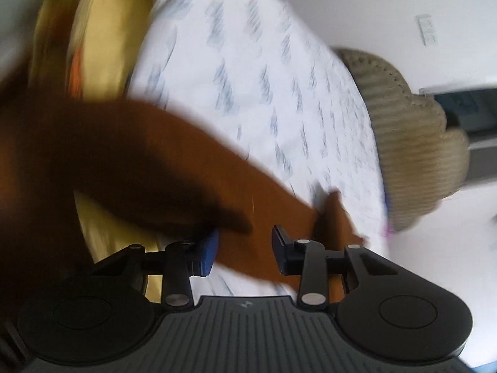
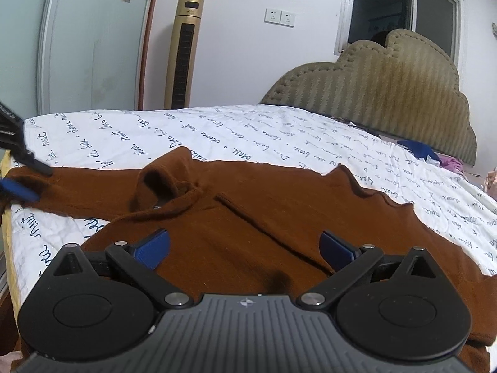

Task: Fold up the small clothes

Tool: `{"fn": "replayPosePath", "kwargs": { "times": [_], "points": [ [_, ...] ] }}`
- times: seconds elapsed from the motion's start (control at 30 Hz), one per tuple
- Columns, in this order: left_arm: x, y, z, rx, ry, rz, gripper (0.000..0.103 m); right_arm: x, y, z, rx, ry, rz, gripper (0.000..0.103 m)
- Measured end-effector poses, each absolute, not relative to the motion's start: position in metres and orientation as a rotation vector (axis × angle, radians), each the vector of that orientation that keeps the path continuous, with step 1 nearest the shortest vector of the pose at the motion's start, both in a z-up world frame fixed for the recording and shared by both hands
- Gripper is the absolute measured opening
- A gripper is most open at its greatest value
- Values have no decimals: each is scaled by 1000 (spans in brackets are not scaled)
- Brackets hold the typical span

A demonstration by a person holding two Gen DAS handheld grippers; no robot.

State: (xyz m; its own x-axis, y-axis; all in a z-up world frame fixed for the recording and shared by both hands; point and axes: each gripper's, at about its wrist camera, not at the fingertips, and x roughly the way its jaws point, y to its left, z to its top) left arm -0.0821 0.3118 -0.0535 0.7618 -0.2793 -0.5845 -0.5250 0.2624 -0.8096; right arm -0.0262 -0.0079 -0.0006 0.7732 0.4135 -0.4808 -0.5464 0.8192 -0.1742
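A brown hooded top (image 2: 248,217) lies spread on the white bed sheet with script print (image 2: 217,133), hood toward the far side and one sleeve stretched to the left. My right gripper (image 2: 245,245) is open and low over the top's body, holding nothing. My left gripper (image 1: 245,245) is open in its blurred view, with brown cloth (image 1: 186,161) lying between and past its fingers. It also shows at the left edge of the right wrist view (image 2: 21,180), open around the end of the left sleeve.
A padded beige headboard (image 2: 388,87) stands at the bed's right end, with blue and pink clothes (image 2: 435,155) beside it. A gold tower fan (image 2: 183,52) and a wardrobe door (image 2: 93,40) stand behind the bed. Yellow bedding (image 1: 105,46) lies by the sheet's edge.
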Motion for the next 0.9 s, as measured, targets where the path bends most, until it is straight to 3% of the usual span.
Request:
{"fn": "replayPosePath", "kwargs": {
  "times": [0.1, 0.23, 0.27, 0.47, 0.77, 0.8, 0.87, 0.9],
  "points": [
    [-87, 302, -46, -1298, 732, 127, 39, -29, -14, 2, -302, 430, 517, 102],
    [-79, 294, -52, -1356, 758, 55, 66, -25, -20, 1, -260, 450, 515, 102],
    [-76, 293, -59, -1398, 787, 30, 67, -25, -21, 0, -259, 453, 514, 102],
    [-75, 301, -82, -1525, 761, 101, 67, -25, -25, -5, -238, 460, 507, 102],
    [-109, 331, -42, -1231, 449, 568, 65, -26, -28, -5, -226, 458, 506, 103],
    [-110, 332, -39, -1176, 425, 613, 62, -27, -28, -5, -225, 457, 504, 103],
    [-108, 336, -38, -1104, 440, 620, 18, -27, -30, -4, -218, 455, 497, 103],
    [-102, 338, -39, -1093, 464, 595, 11, -26, -30, -2, -215, 453, 493, 103]
  ]
}}
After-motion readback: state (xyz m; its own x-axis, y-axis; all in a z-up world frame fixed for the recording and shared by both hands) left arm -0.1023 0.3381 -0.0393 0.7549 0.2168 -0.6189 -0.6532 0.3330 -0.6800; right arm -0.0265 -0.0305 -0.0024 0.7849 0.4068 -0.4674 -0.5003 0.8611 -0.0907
